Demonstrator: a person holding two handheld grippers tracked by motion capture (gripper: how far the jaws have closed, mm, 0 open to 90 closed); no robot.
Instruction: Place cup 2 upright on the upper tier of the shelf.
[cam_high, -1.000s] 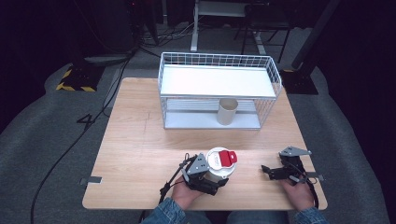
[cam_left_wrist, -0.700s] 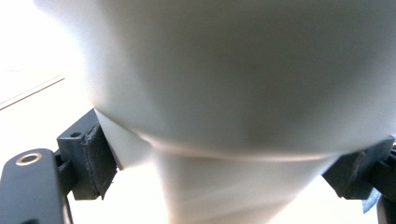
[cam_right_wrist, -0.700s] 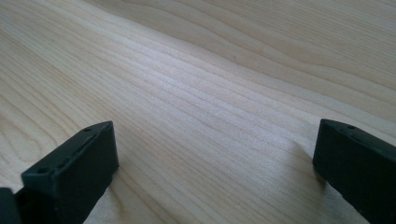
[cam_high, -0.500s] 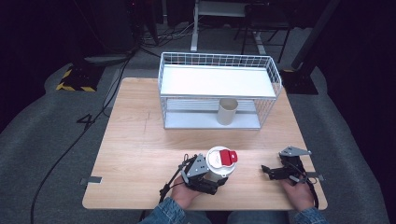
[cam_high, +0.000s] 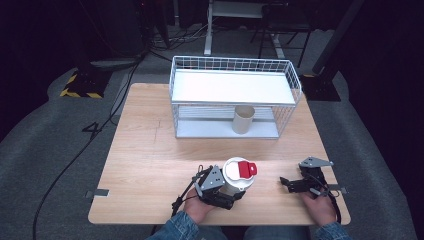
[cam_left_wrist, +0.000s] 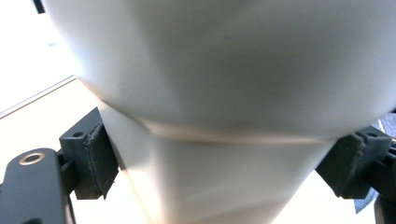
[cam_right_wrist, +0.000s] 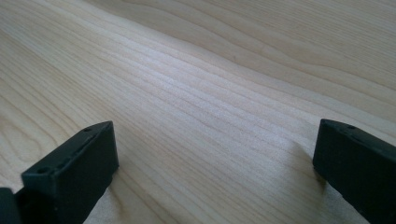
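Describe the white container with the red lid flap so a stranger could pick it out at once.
On the wooden table, look at the near edge, in front of the wire basket. The white container stands there, clamped in the left gripper. Unlike the beige cup under the basket, it has a red flap on top.

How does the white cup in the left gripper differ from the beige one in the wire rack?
The white cup with a red-tabbed lid is capped and clamped in the left gripper, at the table's near edge. The beige paper cup is lidless, ungripped and stands on the white wire rack's lower shelf. Both stand upright.
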